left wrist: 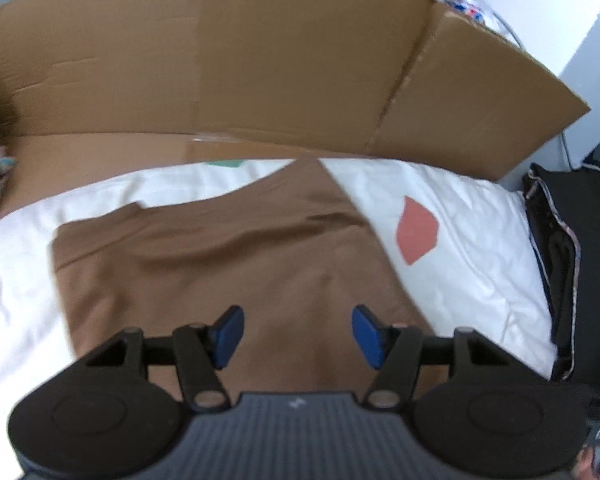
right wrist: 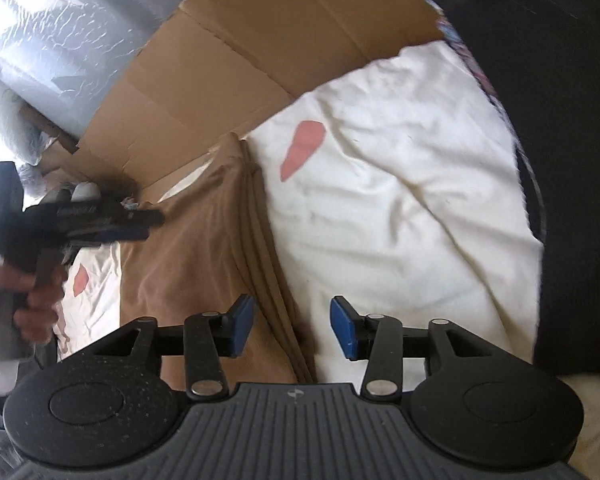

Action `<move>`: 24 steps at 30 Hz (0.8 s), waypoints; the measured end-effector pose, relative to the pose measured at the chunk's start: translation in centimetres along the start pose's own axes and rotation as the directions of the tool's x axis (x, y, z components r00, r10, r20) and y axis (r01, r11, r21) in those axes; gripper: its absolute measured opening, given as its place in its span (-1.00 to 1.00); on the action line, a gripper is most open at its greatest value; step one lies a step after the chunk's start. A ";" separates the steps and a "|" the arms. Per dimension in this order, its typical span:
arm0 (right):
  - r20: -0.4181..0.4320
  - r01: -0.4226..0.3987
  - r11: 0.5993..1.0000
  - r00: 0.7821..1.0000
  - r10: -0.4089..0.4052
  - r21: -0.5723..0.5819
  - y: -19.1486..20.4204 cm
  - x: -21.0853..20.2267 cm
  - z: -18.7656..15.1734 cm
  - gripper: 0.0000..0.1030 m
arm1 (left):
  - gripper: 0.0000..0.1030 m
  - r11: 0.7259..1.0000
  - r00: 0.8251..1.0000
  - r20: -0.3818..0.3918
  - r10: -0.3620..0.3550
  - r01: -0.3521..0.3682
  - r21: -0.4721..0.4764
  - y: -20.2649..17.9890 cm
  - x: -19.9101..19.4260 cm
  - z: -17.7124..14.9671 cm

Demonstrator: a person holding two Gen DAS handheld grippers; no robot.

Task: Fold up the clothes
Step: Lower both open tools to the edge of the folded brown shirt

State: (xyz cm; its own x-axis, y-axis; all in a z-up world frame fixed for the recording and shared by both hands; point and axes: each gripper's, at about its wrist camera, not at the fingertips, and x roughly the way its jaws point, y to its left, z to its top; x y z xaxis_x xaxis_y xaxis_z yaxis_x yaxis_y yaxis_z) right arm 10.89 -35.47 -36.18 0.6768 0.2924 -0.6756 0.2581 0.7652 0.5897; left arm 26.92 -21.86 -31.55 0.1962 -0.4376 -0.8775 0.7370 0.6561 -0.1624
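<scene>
While both claws are hanging over the bed with nothing between their blue pads, the brown garment (left wrist: 228,264) is lying flat on the white bedsheet (left wrist: 460,248), already folded into a long band with stacked layered edges showing along one side. The left claw (left wrist: 298,336) is standing roughly half open directly above the near part of the cloth, holding nothing, and the fabric is stretching away from it toward the cardboard sheet (left wrist: 260,60) propped at the far side of the bed. The right claw (right wrist: 292,330) is likewise gaping about half wide and gripping nothing; it is hovering over the layered long edge (right wrist: 272,264) of the garment, one pad over brown cloth and the other over white sheet. Seen from the right wrist, the garment's long axis is running from the claw away toward the cardboard, tapering to a narrow end there, while the left claw (right wrist: 140,224) is reaching across the band's far half, held in a hand (right wrist: 28,304). Judging by this, the next fold is probably going along the length, and the near end is lying closest to the right claw, so that hand seems better placed to pick it up.
</scene>
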 end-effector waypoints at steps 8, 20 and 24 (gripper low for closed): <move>-0.030 0.016 0.997 0.999 -0.018 -0.071 1.4 1.0 0.3 0.22 | 0.26 1.000 1.000 -0.001 0.023 -0.023 -0.004 2.2 -2.1 -3.7; -0.112 0.066 0.975 0.990 -0.091 -0.214 2.6 3.8 -0.3 0.15 | 0.27 0.990 1.000 -0.005 -0.008 0.007 -0.142 5.0 -3.2 -10.7; -0.124 0.071 0.971 0.987 -0.101 -0.230 2.3 4.1 0.0 0.11 | 0.27 0.977 1.000 0.005 -0.003 0.004 -0.214 5.5 -3.4 -11.4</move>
State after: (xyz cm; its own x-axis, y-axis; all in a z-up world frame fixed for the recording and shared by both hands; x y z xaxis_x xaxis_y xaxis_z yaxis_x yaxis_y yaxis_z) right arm 14.20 -32.53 -37.59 0.5562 0.2823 -0.7817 0.1402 0.8952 0.4231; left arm 22.98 -9.74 -34.57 0.1972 -0.4429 -0.8746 0.5822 0.7707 -0.2590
